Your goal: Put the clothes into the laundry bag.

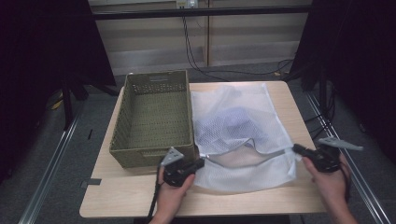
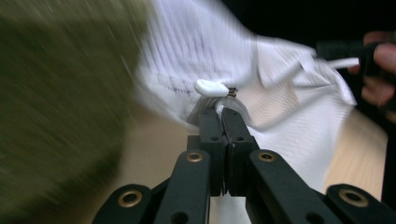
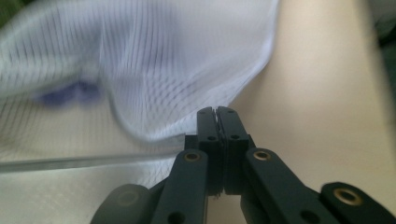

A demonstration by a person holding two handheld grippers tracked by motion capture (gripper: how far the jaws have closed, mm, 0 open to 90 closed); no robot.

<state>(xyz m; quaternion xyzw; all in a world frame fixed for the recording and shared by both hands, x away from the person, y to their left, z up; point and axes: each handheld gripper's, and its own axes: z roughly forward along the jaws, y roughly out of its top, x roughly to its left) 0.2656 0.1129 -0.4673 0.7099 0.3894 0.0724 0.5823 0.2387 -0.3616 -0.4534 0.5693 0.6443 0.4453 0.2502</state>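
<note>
Left tool: your left tool (image 1: 201, 162) has its jaws pressed together on the near left end of the mesh laundry bag (image 1: 243, 135), right at the zipper; in the left gripper view the white zipper pull (image 2: 211, 87) sits just past the tips of the tool (image 2: 218, 111)

Right tool: your right tool (image 1: 297, 149) is clamped on the bag's near right edge; in the right gripper view the jaws of the tool (image 3: 217, 111) meet with the mesh hem between them

Bag: it lies flat on the right half of the table (image 1: 140, 196), reaching nearly to the far edge, with a bluish garment (image 1: 236, 119) showing through the mesh (image 3: 140, 70); the near opening is stretched between your two tools

Edges: the bag's right side runs close to the table's right edge, so your right hand (image 1: 329, 179) hangs partly over that edge; a bare strip of table lies between the bag's near hem and the near edge

Open room: the near left corner of the table is free wood, in front of the basket

In the way: the olive woven basket (image 1: 154, 116) stands on the left half, its right wall touching the bag's left side and its near right corner just beside your left tool

Around: dark curtains on both sides, cables on the floor beyond the far edge, metal rails along the floor left and right
</note>
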